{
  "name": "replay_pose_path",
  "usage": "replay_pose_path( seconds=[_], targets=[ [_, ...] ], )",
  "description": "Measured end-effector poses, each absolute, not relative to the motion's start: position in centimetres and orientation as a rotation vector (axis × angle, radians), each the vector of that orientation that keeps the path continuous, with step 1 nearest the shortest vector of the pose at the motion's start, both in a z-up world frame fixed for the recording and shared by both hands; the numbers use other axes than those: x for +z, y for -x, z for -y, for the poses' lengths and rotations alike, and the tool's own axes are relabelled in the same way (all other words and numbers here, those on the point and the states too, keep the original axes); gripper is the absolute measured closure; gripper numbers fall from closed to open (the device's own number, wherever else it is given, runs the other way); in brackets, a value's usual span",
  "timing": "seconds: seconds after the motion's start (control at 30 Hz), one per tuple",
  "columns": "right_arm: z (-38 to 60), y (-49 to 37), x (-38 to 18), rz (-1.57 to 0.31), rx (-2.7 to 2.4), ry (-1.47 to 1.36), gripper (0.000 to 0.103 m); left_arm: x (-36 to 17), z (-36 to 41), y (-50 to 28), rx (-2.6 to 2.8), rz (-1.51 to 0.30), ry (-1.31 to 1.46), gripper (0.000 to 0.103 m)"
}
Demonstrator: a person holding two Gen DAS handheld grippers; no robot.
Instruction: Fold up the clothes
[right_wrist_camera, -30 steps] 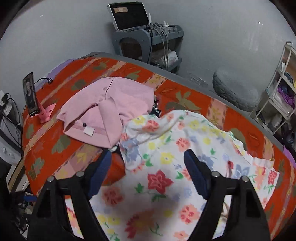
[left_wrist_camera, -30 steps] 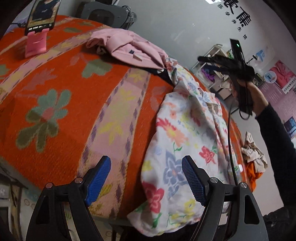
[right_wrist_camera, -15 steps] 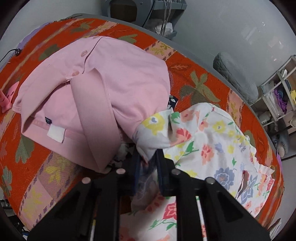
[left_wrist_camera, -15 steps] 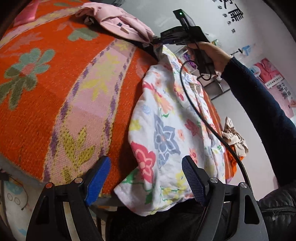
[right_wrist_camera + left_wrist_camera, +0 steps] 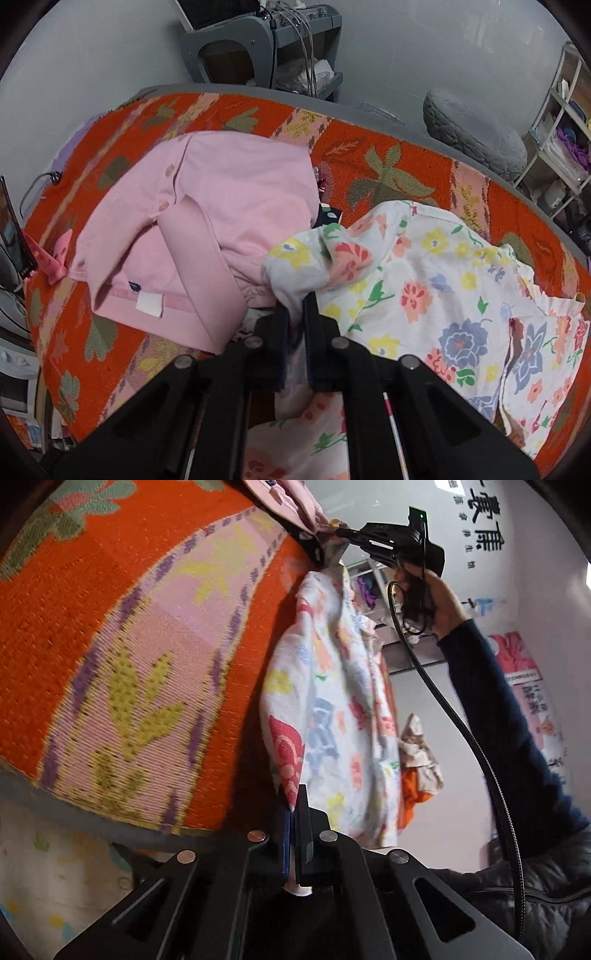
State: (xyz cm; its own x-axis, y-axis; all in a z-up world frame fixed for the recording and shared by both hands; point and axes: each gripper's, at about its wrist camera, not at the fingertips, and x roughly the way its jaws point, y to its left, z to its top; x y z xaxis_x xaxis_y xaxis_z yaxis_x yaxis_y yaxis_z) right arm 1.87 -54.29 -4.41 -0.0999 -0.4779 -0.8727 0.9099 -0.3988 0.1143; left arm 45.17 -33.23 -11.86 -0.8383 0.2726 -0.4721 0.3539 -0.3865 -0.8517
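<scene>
A: How was the floral garment (image 5: 332,716) held?

B: Its near hem was pinched by the left gripper (image 5: 293,834) at 6 o'clock, its far end by the right gripper (image 5: 295,328), so it was stretched over the surface (image 5: 110,627).

A: Beyond?

B: At 11 o'clock, the pink shirt (image 5: 207,221) was left crumpled.

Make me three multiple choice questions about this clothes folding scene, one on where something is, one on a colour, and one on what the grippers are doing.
1. Where does the pink shirt lie?
A. On the orange patterned blanket, beside the floral garment
B. On the grey cart
C. On the floor

2. What colour is the small rectangular label on the pink shirt?
A. Black
B. White
C. Green

3. What are the left gripper and right gripper doing?
A. Both open
B. Only the left grips cloth
C. Both shut on the floral garment

Answers: 1 A, the shirt rests on the blanket, touching the floral cloth. 2 B, the label shows white against pink. 3 C, floral cloth is pinched between each pair of fingers.
</scene>
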Motion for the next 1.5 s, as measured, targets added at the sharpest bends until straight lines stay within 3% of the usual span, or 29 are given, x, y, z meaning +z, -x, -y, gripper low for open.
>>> replay_pose_path(
  seconds=[0.13,0.33,0.57,0.73,0.83,0.87,0.9,0.97,1.1,1.2,1.3,1.43,1.5],
  targets=[
    [50.3,0.9,-3.6,-0.437,-1.755,-1.132,0.097,-8.5,31.8,-44.0,-2.563,-1.673,-0.825,0.103],
    [43.6,5.6,-2.6,-0.220,-1.840,-1.181,0.098,-4.2,27.0,-37.5,-2.865,-1.522,-1.049,0.103],
    [35.1,12.2,-4.8,0.052,-1.949,-1.310,0.097,-7.7,22.0,-28.8,-2.876,-1.460,-1.474,0.103],
    [32.1,15.3,-7.8,0.119,-1.983,-1.398,0.096,-11.5,19.8,-26.1,-2.691,-1.403,-1.742,0.103],
    [31.4,16.1,-8.3,0.150,-1.986,-1.399,0.092,-13.1,20.1,-26.5,-2.592,-1.545,-1.746,0.103],
    [31.0,16.2,-8.0,0.160,-1.998,-1.402,0.081,-13.3,20.2,-26.6,-2.563,-1.570,-1.753,0.103],
    [30.5,16.4,-7.7,0.170,-2.011,-1.405,0.072,-13.2,20.2,-26.8,-2.562,-1.555,-1.756,0.103],
    [29.7,16.7,-7.2,0.191,-2.036,-1.411,0.072,-12.3,19.8,-27.2,-2.590,-1.477,-1.758,0.103],
    [27.5,15.4,-4.2,0.215,-2.032,-1.328,0.071,-10.7,19.0,-28.0,-2.612,-1.208,-1.774,0.103],
    [29.1,12.5,-2.3,0.216,-1.795,-1.245,0.071,-10.4,18.9,-29.0,-2.638,-1.140,-1.731,0.102],
    [33.1,8.8,-2.5,0.067,-1.662,-1.245,0.071,-10.7,18.1,-29.1,-2.642,-1.117,-1.737,0.095],
    [35.8,5.6,-6.8,-0.184,-1.670,-1.367,0.072,-10.8,16.5,-27.9,-2.640,-1.056,-1.766,0.091],
    [34.0,6.1,-7.9,-0.198,-1.758,-1.427,0.074,-10.8,15.9,-28.3,-2.633,-1.028,-1.779,0.090]
  ],
)
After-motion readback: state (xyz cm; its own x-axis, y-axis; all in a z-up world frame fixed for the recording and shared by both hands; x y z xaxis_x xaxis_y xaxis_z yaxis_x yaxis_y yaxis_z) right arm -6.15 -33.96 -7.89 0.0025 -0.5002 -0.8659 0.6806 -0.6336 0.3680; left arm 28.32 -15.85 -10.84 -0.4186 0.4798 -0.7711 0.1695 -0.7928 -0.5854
